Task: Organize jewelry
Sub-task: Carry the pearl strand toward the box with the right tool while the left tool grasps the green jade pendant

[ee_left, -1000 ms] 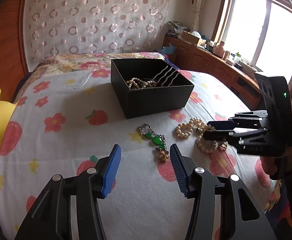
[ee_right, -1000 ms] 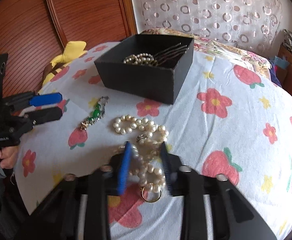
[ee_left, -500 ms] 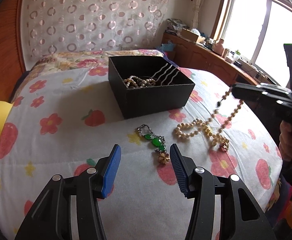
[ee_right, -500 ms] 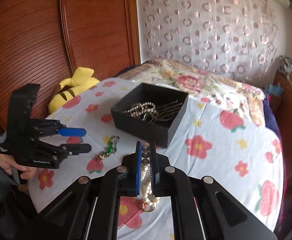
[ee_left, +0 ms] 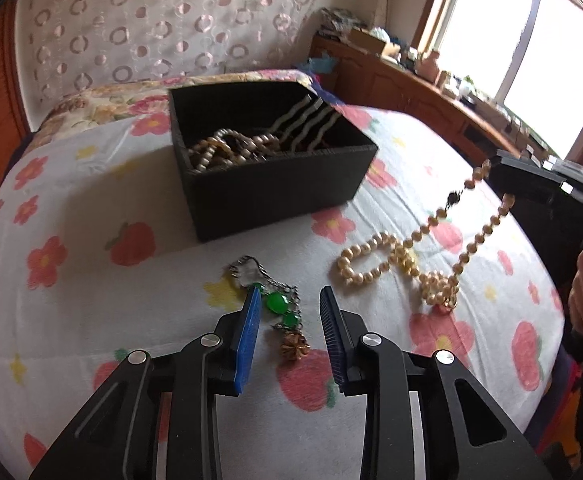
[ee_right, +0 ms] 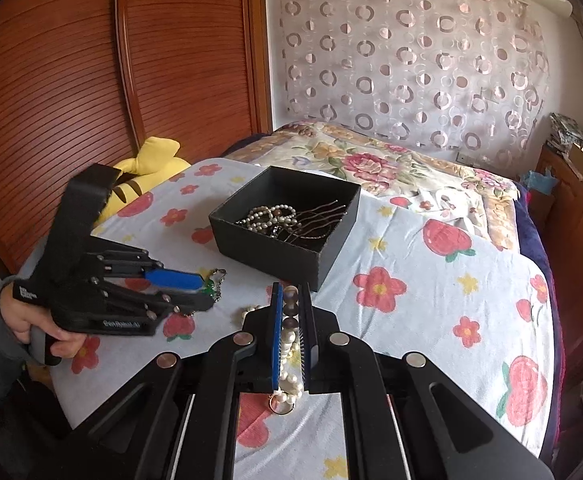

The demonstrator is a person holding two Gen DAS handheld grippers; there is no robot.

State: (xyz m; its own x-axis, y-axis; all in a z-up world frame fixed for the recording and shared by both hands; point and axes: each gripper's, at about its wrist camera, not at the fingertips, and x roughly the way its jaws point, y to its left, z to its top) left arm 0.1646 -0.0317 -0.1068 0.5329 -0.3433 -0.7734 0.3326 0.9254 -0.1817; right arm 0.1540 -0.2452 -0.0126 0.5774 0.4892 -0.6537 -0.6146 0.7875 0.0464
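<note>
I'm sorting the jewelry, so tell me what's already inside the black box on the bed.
Inside the black box lie a coiled pearl strand and several wavy hair pins leaning toward its far corner. A few darker beads sit among the pearls. Whatever lies beneath that pile, and behind the near wall, is hidden.

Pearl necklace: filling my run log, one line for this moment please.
right claw: shut on pearl necklace, partly lifted | left claw: closing around green bracelet | box: open

Bright window [ee_left: 531, 60] glare — fisheye-warped edges
</note>
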